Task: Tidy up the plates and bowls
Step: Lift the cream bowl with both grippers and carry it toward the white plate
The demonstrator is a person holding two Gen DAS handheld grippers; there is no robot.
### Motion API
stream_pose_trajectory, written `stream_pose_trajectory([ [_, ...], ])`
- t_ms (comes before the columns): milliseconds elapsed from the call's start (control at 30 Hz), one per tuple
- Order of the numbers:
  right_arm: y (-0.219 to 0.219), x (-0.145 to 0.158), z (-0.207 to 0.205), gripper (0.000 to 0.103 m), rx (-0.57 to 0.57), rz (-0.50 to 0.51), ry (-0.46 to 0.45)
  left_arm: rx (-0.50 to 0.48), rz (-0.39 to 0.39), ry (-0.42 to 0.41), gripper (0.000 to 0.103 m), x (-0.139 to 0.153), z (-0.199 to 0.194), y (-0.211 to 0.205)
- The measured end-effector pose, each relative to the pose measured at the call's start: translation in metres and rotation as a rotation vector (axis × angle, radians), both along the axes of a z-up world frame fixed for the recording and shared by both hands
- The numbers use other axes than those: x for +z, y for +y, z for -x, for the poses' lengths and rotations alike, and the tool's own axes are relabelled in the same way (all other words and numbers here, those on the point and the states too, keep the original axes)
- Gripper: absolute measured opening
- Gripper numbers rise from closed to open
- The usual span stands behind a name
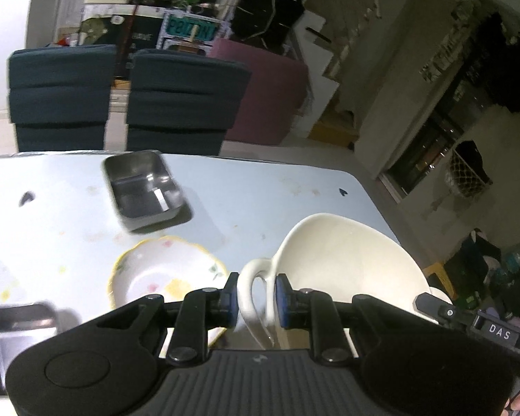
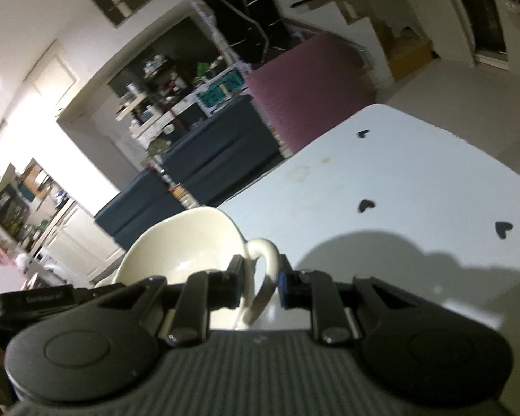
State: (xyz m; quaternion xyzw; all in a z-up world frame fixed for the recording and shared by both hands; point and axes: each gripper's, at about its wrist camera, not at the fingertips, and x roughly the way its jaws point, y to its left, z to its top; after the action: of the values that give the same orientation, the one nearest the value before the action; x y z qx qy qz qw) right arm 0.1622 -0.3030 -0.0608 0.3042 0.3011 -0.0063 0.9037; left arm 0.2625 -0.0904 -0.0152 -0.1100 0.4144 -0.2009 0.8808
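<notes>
A cream two-handled bowl [image 1: 346, 263] is held between both grippers over the right part of the table. My left gripper [image 1: 256, 298] is shut on its left loop handle [image 1: 253, 277], blue pads on either side of it. My right gripper [image 2: 260, 284] is shut on the opposite handle [image 2: 267, 260] of the same bowl [image 2: 183, 249]. A finger of the right gripper [image 1: 430, 303] shows beyond the bowl's far rim. A scalloped floral plate [image 1: 163, 274] with a yellow edge lies on the table, left of the bowl.
A steel rectangular tray [image 1: 144, 187] sits farther back on the pale blue table [image 1: 260, 190]. Another steel container [image 1: 10, 332] is at the lower left. Two dark chairs [image 1: 187, 100] stand behind the table. The bowl's shadow [image 2: 381, 260] falls on bare tabletop.
</notes>
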Motion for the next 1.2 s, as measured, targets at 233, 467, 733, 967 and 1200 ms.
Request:
stream_pose_trajectory([
  [233,0.018,0.002,0.001,0.024,0.096,0.002,-0.001,0.084,0.008,-0.006,0.021,0.003,0.045,0.049],
  [467,0.039,-0.002,-0.003,0.024,0.189,-0.009,0.009,0.17,0.018,-0.012,0.02,-0.001,0.084,0.097],
  [733,0.065,-0.016,-0.01,0.024,0.292,-0.006,0.06,0.238,0.021,0.001,0.02,-0.028,0.113,0.143],
  [967,0.077,-0.03,-0.021,0.024,0.363,0.05,0.131,0.261,0.053,0.06,0.02,-0.06,0.122,0.164],
  [1200,0.076,-0.042,-0.028,0.024,0.39,0.086,0.199,0.251,0.053,0.117,0.021,-0.08,0.115,0.172],
])
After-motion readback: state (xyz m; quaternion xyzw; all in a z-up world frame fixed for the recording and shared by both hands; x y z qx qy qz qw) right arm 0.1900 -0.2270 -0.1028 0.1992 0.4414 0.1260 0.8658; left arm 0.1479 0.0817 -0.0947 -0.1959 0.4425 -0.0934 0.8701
